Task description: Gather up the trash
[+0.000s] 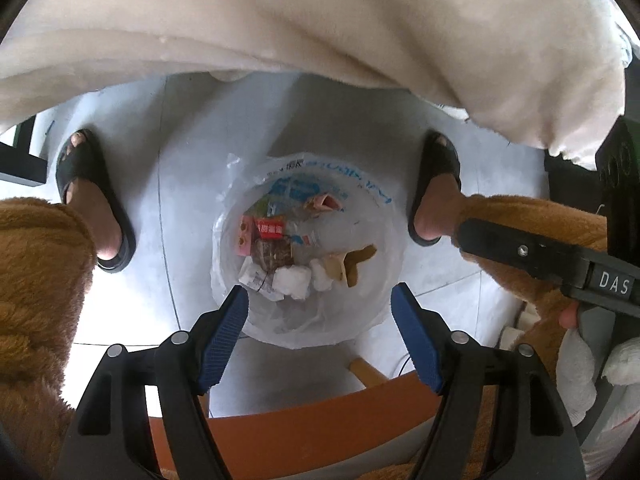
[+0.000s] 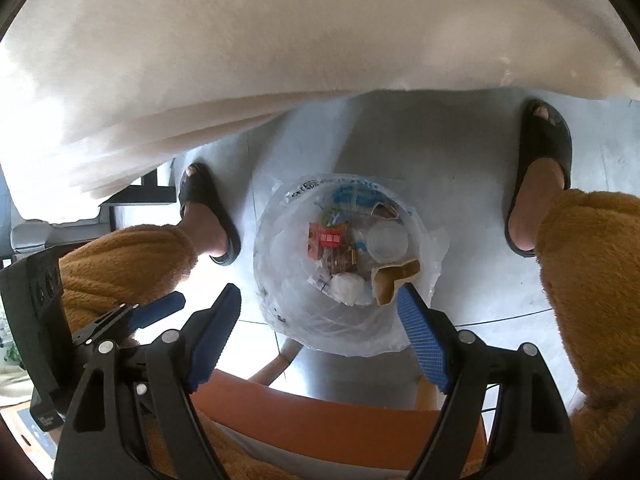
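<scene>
Two empty grippers above a lined bin

Both tools hang over the trash bin (image 1: 376, 216) on the floor, between the person's sandalled feet. Going left to right: the left gripper (image 1: 320, 312) has its jaws spread wide with nothing between the blue pads; the right gripper (image 2: 320, 312) is equally wide and empty. Wrappers, tissue (image 1: 292, 282) and a brown cardboard scrap (image 2: 394, 278) lie inside the clear bag liner (image 2: 436, 248). Probably the next step is gathering the liner: better to pinch its loose rim at opposite sides, not the trash, and lift evenly so the thin film does not tear.
</scene>
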